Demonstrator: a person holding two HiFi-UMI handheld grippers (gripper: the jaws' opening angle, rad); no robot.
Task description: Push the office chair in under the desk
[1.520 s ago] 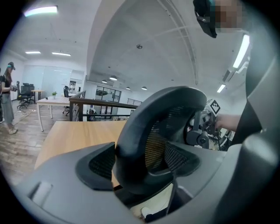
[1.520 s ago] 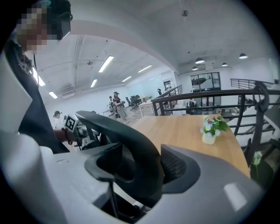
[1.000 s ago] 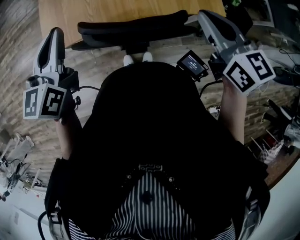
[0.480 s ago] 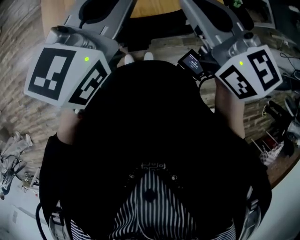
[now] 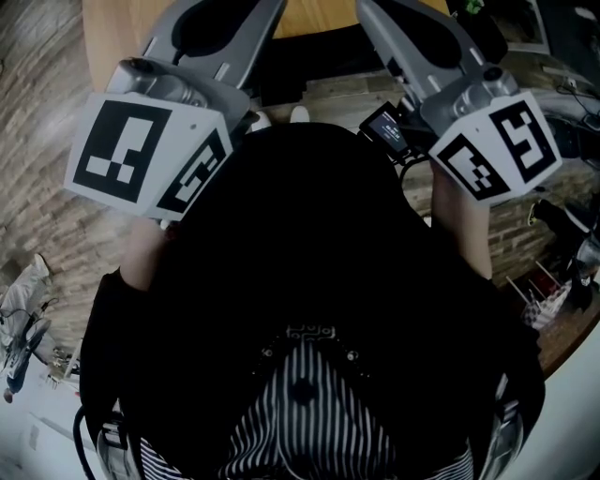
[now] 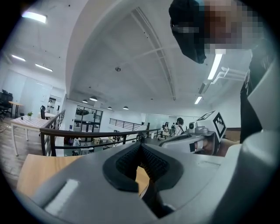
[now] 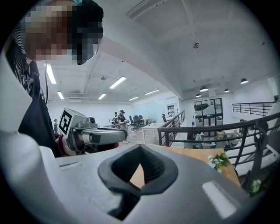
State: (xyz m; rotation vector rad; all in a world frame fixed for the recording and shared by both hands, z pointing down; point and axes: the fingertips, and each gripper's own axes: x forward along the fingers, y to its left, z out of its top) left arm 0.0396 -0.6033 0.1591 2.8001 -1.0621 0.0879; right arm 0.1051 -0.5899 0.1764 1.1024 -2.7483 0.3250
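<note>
Office chair (image 5: 319, 64) black, at wooden desk (image 5: 317, 13) edge.

Wood floor (image 5: 37, 197); black railing (image 6: 75, 131); green plant (image 7: 217, 160).

Two hand-held grippers are counted, the left gripper (image 6: 140, 145) and the right gripper (image 7: 140, 148). With them are counted two marker cubes, the left cube (image 5: 150, 155) and the right cube (image 5: 492, 141). One wooden desk (image 5: 319, 14) and one dark office chair (image 5: 309, 61) are shown. One small screen device (image 5: 386, 127) is seen, along with two white shoe tips (image 5: 253, 120) side by side. One black railing (image 7: 205, 127), at least one small plant (image 7: 218, 161) and at least two distant people (image 6: 179, 124) are pictured; further figures cannot be counted.
</note>
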